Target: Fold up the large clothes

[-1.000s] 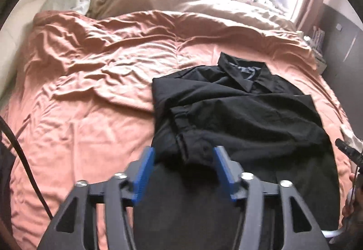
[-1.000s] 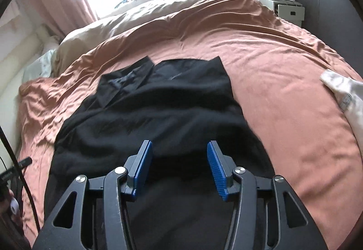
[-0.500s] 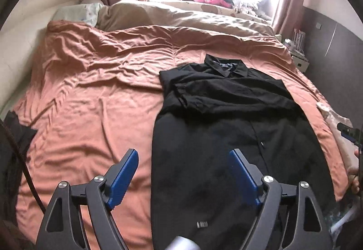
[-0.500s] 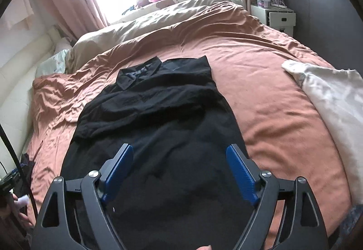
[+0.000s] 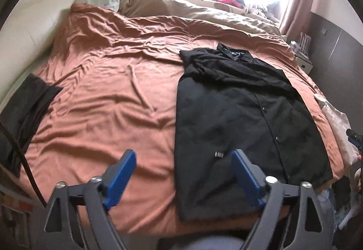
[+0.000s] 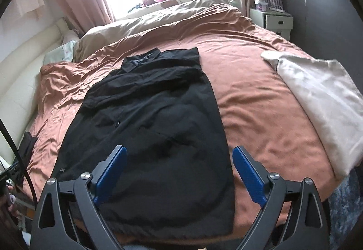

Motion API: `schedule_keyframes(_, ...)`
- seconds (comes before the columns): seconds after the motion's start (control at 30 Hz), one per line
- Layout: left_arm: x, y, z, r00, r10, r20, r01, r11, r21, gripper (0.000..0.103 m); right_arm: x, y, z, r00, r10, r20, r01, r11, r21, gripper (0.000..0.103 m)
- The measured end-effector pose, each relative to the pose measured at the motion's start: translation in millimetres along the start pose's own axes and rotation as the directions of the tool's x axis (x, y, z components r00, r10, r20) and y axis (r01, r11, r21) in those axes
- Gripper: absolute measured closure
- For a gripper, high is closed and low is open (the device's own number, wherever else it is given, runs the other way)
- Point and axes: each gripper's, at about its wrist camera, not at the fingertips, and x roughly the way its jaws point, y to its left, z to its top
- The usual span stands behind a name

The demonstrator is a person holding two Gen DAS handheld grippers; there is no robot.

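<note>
Item: one black collared shirt [image 5: 236,100], lying flat on your bed's rust-coloured duvet [image 5: 109,91], collar at the far end, hem at the near edge, both sleeves folded in across the chest so the body forms a long narrow panel, likely ready for a fold along its length. Your left gripper [image 5: 183,173] and right gripper [image 6: 179,169] hang above the near hem, their blue jaws spreading wider with nothing between them, so the shirt rests by its own weight. Also present: a cream cloth [image 6: 317,95] on the right, well apart, and a dark garment [image 5: 25,105] at the left edge.
</note>
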Motion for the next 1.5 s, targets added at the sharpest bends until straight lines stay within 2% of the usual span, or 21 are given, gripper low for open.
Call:
schedule_keyframes(0.03,-4.7,3.5,-7.1,1.0,0.004,0.008,-0.004,1.0,-0.01,0.001,-4.0,-4.4,-7.9,1.0,0.017,-0.005,-0.017,1.0,0.013,0.009)
schedule_keyframes(0.07,-8.9,6.4,-13.2,1.0,0.004,0.02,-0.004,1.0,-0.018,0.0,-6.3,-8.9,-13.0,1.0,0.029,-0.009,-0.028,0.999,0.022,0.009)
schedule_keyframes(0.17,-17.1,14.7,-32.5,1.0,-0.013,0.024,0.014,0.999,-0.045,0.0,-16.1,-23.8,-33.4,0.999,0.044,-0.018,-0.043,0.998,0.043,0.009)
schedule_keyframes(0.37,-13.9,24.9,-59.8,0.997,-0.072,-0.019,0.069,0.992,-0.106,0.001,-25.5,-44.9,-68.0,0.997,0.069,-0.046,-0.065,0.995,0.073,0.009)
schedule_keyframes(0.5,-5.4,26.8,-76.1,0.991,-0.125,-0.049,0.117,0.984,-0.137,0.007,-24.0,-53.8,-82.3,0.993,0.097,-0.064,-0.09,0.99,0.104,0.009)
schedule_keyframes(0.57,-0.9,30.0,-81.1,0.987,-0.152,-0.053,0.142,0.976,-0.165,0.016,-21.5,-57.0,-90.0,0.99,0.119,-0.069,-0.109,0.985,0.131,0.009)
schedule_keyframes(0.6,1.6,32.1,-83.0,0.983,-0.173,-0.056,0.16,0.97,-0.183,0.019,-19.6,-60.3,-92.4,0.988,0.137,-0.071,-0.126,0.981,0.145,0.009)
schedule_keyframes(0.67,8.8,36.2,-87.0,0.972,-0.226,-0.067,0.206,0.951,-0.229,0.035,-14.0,-65.0,-98.2,0.981,0.18,-0.071,-0.165,0.969,0.183,0.009)
schedule_keyframes(0.73,17.3,37.8,-88.8,0.96,-0.269,-0.076,0.241,0.935,-0.26,0.042,-8.5,-69.6,-102.0,0.977,0.201,-0.069,-0.182,0.96,0.215,0.01)
schedule_keyframes(0.8,26.1,37.7,-87.5,0.953,-0.29,-0.084,0.258,0.926,-0.275,0.044,-0.7,-77.1,-103.4,0.972,0.226,-0.064,-0.203,0.945,0.255,0.019)
schedule_keyframes(0.97,56.8,38.5,-80.1,0.928,-0.35,-0.127,0.297,0.902,-0.314,0.054,24.2,-92.7,-103.7,0.962,0.264,-0.068,-0.223,0.907,0.358,0.031)
schedule_keyframes(1.03,70.0,40.8,-78.1,0.921,-0.36,-0.15,0.295,0.895,-0.336,0.054,34.1,-96.3,-102.2,0.954,0.293,-0.068,-0.244,0.886,0.393,0.037)
schedule_keyframes(1.17,91.5,47.9,-75.6,0.895,-0.409,-0.174,0.318,0.863,-0.393,0.059,51.7,-99.0,-98.4,0.951,0.3,-0.072,-0.243,0.874,0.421,0.039)
schedule_keyframes(1.33,110.1,47.9,-72.6,0.871,-0.455,-0.184,0.347,0.836,-0.425,0.06,64.7,-96.5,-96.8,0.938,0.344,-0.05,-0.285,0.843,0.455,0.039)
schedule_keyframes(1.43,116.4,50.7,-71.8,0.864,-0.472,-0.176,0.358,0.822,-0.444,0.062,69.3,-93.1,-99.2,0.934,0.354,-0.044,-0.295,0.837,0.461,0.039)
schedule_keyframes(1.5,115.4,51.8,-72.4,0.864,-0.473,-0.171,0.36,0.819,-0.447,0.063,69.7,-88.4,-103.1,0.924,0.38,-0.043,-0.318,0.825,0.467,0.039)
